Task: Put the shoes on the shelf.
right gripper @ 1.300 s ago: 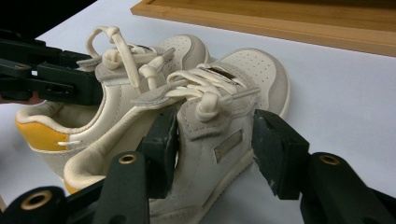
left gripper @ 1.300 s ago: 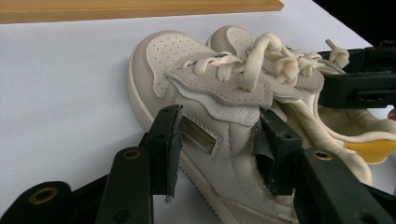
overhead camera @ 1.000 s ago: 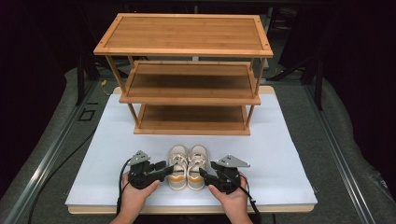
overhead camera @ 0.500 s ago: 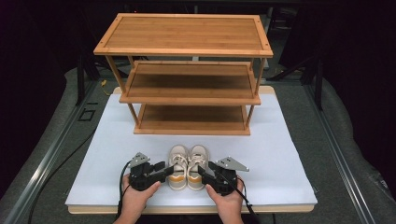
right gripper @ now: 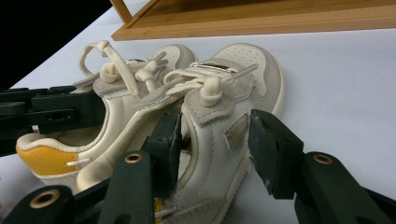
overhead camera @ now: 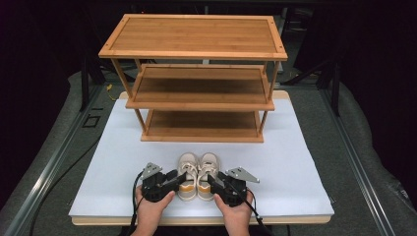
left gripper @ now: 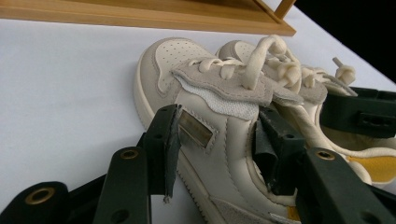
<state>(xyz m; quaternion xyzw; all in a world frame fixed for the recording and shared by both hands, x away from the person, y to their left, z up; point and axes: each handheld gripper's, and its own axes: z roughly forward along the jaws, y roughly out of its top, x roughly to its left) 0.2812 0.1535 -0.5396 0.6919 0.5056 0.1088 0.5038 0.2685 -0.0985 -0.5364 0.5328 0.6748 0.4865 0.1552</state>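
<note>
On white tabletop [overhead camera: 295, 162], before wooden shoe rack [overhead camera: 201, 93]: pair of cream sneakers, side by side, toes toward rack. Left gripper [overhead camera: 173, 181] straddles left shoe [left gripper: 205, 126]; jaws part-open, just been closing, pads at its side wall and inside collar, firm hold unclear. Right gripper [overhead camera: 214, 181] likewise on right shoe [right gripper: 224, 126]; outer pad apart. Advice: seat pads past collar, clear of laces, squeeze evenly, lift both level.

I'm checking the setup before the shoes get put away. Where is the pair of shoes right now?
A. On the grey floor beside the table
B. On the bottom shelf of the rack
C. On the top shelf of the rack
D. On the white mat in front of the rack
D: the pair of shoes stands on the white mat, in front of the wooden rack, whose shelves are bare.
</note>
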